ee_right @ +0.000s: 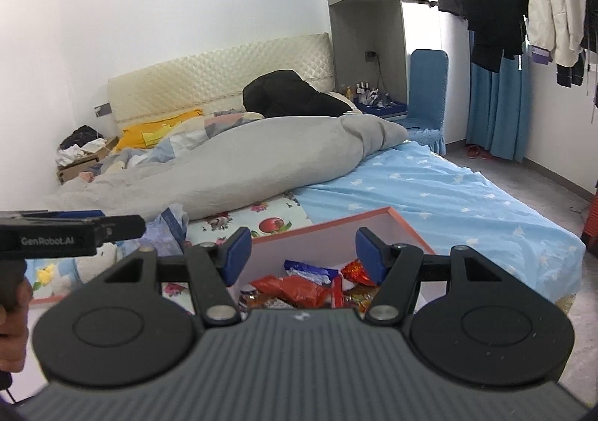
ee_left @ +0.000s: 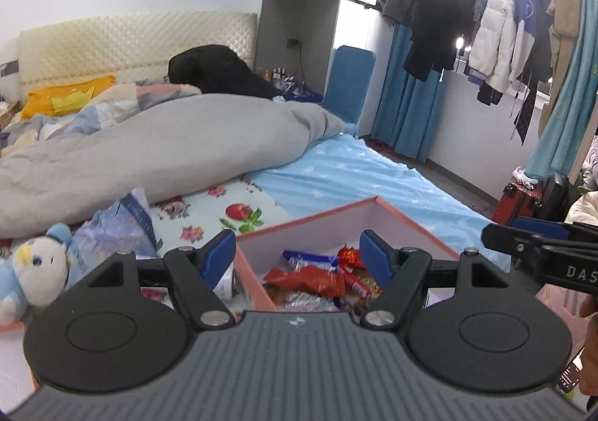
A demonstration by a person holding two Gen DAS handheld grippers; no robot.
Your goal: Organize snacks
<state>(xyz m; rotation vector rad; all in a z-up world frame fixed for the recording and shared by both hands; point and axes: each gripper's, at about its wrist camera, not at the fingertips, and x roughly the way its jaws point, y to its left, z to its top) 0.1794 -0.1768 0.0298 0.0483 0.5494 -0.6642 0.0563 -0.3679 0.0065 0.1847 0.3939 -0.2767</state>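
A pink box with an orange rim (ee_left: 407,217) (ee_right: 409,225) lies on the bed, with several snack packets in it: a red bag (ee_left: 310,277) (ee_right: 291,288), a blue-and-white wrapper (ee_left: 308,257) (ee_right: 312,268) and small red sweets (ee_left: 349,256) (ee_right: 355,271). My left gripper (ee_left: 299,254) hangs open above the box's near part, with nothing between its blue pads. My right gripper (ee_right: 301,253) is open too, over the same box, and it holds nothing. Each gripper shows at the edge of the other's view.
The bed carries a grey duvet (ee_left: 149,152) (ee_right: 243,159), a flowered sheet (ee_left: 239,211) and a blue star sheet (ee_right: 448,193). A plush toy (ee_left: 33,271) and a crumpled bag (ee_left: 119,226) lie left of the box. Clothes (ee_left: 486,28) hang at right, near a red suitcase (ee_left: 519,200).
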